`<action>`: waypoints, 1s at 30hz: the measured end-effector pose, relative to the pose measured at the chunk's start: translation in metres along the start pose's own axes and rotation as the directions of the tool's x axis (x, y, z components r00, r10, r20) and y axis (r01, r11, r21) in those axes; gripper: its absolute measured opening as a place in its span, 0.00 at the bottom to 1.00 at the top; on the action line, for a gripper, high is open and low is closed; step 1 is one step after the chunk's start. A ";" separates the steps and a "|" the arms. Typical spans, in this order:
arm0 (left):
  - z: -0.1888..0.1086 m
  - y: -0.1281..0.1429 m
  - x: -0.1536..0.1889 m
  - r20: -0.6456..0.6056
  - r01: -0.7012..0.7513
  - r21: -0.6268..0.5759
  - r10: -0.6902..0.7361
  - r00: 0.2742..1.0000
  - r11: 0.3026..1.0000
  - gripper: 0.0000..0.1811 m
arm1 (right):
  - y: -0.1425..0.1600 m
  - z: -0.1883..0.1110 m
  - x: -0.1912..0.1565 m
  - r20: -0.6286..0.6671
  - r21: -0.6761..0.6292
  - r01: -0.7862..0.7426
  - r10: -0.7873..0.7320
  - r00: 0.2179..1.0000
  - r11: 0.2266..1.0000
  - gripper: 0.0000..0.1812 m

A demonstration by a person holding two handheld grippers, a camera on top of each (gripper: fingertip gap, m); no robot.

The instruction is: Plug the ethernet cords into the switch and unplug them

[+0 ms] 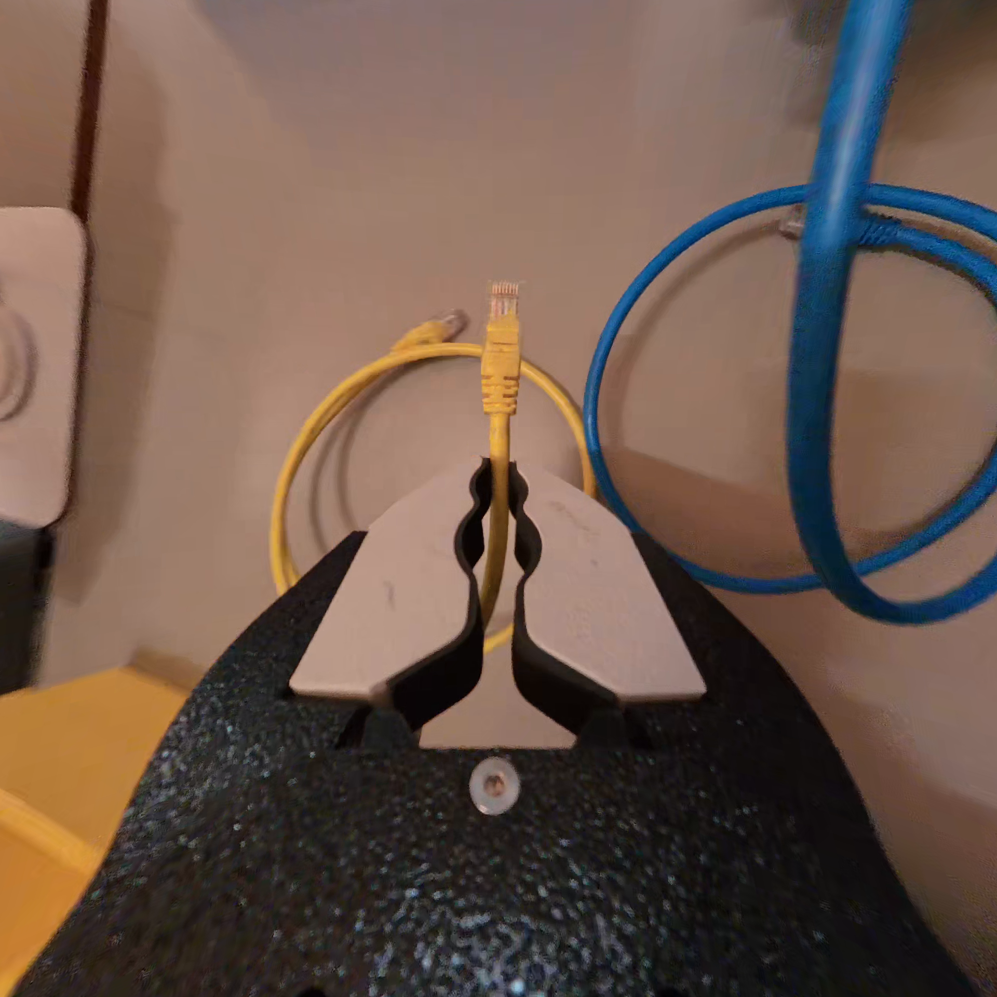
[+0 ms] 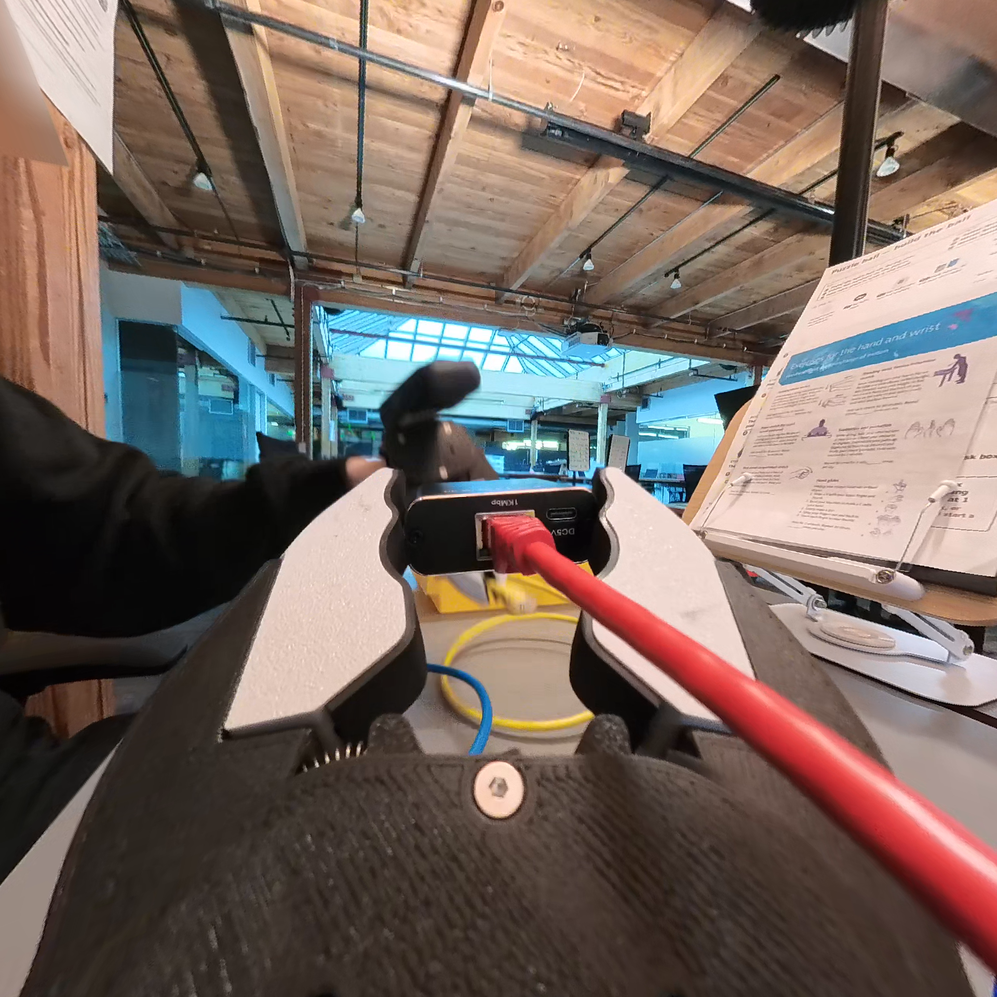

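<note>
— While the left gripper pinches the thin yellow ethernet cord, plug forward, where's the switch?

— Off the bench: the right gripper clamps the small black metal switch, red cord seated.

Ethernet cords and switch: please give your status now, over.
Left gripper shut on yellow cord, plug free. Right gripper shut on switch, red cord plugged in. Blue cord hanging close on the right.

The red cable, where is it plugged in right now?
In the right wrist view, the red cable runs in from the lower right, and its plug sits in the black switch, which the right claw holds between its fingers, above the yellow cable.
</note>
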State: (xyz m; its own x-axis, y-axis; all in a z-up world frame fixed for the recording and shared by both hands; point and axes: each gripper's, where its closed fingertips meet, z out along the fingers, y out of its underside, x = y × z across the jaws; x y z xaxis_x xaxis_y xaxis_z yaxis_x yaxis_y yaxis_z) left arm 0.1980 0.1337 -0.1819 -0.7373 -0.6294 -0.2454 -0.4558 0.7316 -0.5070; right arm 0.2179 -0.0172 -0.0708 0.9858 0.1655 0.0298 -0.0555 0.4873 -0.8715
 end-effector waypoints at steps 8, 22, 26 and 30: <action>0.051 0.008 0.015 -0.191 0.101 0.170 -0.068 0.979 0.980 0.03 | 0.009 0.002 -0.005 0.042 -0.063 0.014 -0.012 0.999 0.998 0.37; 0.070 -0.011 0.015 -0.152 0.102 0.249 -0.065 0.986 0.963 0.12 | 0.018 0.004 -0.005 0.041 -0.104 0.011 -0.007 0.999 0.995 0.37; 0.075 -0.013 0.019 -0.180 0.132 0.240 -0.090 0.980 0.962 0.10 | 0.018 0.004 -0.005 0.043 -0.106 0.010 -0.006 0.999 0.994 0.37; 0.074 -0.014 0.021 -0.171 0.113 0.237 -0.073 0.983 0.965 0.06 | 0.017 0.004 -0.004 0.038 -0.100 0.010 -0.006 0.999 0.995 0.37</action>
State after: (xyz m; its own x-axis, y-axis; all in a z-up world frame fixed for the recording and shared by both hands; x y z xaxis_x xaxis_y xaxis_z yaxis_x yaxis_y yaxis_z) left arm 0.2260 0.0905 -0.2414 -0.7762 -0.6273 -0.0632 -0.4047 0.5727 -0.7129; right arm 0.2125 -0.0066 -0.0840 0.9794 0.1944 0.0537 -0.0294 0.4010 -0.9156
